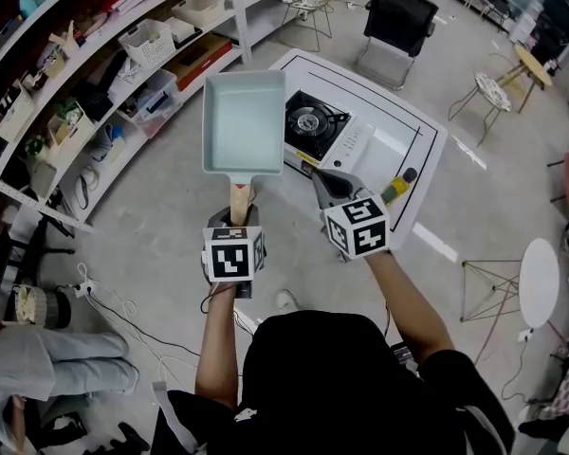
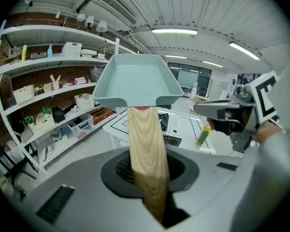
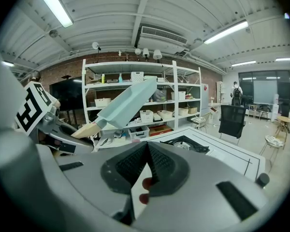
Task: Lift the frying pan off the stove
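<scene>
From the head view, the frying pan point(image 1: 244, 121) is up in the air. It is off the stove point(image 1: 315, 121) and just to the left of it. The stove sits on the white table point(image 1: 398, 131). The pan's wooden handle point(image 1: 240, 200) points back at the person, and the left gripper point(image 1: 237, 218) is closed on its end. So the pan reaches straight out in front of that gripper. The right gripper point(image 1: 324, 180) is beside it, a little apart, and is not touching the pan.

In the left gripper view, the handle point(image 2: 147, 153) runs up between the two jaws, and they squeeze it. The pan point(image 2: 135, 83) sits at the far end, looking about flat. The stove point(image 2: 163, 120) is lower and behind it, to the right.

In the right gripper view, the jaws meet at their tips, so this gripper point(image 3: 147, 151) is closed. A pale bit with red spots shows in the gap; I cannot tell what it is. The pan point(image 3: 128, 105) is off to the left.

I think only the left hand carries the pan, so its far end may dip.
</scene>
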Demonstrator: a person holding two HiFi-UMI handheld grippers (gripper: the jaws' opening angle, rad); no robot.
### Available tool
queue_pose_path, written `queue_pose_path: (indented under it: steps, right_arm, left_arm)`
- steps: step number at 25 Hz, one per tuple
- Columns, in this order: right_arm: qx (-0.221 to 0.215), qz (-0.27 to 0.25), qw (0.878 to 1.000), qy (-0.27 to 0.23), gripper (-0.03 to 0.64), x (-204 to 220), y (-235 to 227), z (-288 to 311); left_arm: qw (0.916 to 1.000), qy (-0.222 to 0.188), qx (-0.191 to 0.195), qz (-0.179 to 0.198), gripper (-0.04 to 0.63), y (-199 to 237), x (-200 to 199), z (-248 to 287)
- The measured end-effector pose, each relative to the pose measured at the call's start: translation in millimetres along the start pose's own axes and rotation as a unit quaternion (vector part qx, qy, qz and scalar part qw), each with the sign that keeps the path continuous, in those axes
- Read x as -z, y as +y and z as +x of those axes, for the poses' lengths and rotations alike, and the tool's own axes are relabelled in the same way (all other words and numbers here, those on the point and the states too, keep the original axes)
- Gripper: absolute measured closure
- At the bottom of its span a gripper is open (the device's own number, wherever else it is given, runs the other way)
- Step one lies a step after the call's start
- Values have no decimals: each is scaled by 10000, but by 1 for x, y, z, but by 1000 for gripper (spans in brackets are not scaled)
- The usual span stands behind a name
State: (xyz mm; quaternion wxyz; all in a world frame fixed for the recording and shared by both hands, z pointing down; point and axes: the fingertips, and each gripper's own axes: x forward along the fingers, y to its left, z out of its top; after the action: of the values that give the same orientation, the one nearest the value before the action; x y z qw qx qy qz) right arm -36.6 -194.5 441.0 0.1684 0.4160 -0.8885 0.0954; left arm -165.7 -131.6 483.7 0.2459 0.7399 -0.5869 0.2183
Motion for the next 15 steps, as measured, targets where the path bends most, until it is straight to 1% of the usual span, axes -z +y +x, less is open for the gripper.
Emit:
queue_pose_path:
  steps: [8, 15]
  right_arm:
    - [-69, -95, 9999, -83, 615, 13, -7, -57]
    - [-281, -81, 9994, -177, 615, 32, 6, -104]
  left_arm:
    - [9997, -146, -185, -119, 523, -49, 17, -29]
    - [9993, -154, -288, -158, 522, -87, 49, -63]
